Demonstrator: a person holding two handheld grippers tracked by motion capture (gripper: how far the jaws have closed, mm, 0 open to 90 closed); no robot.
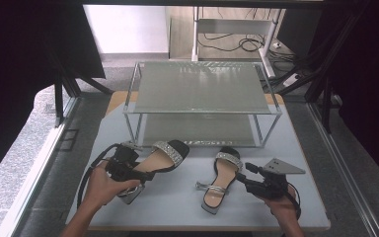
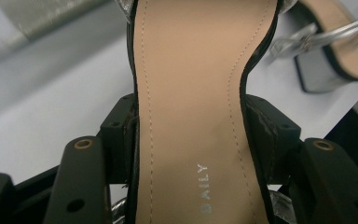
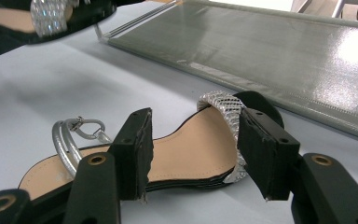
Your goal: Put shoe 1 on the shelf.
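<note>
Left gripper point(image 1: 139, 174) clamps one sandal point(image 1: 160, 159); right gripper point(image 3: 193, 149), jaws wide, straddles the other sandal point(image 1: 221, 178) (shoe rack point(image 1: 202, 89) stands beyond).

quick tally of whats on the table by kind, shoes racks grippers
sandals: 2, the left sandal clamped in the left hand-held gripper, and the right sandal lying flat
shoe rack: 1
hand-held grippers: 2, counting the right hand-held gripper
total: 5
</note>
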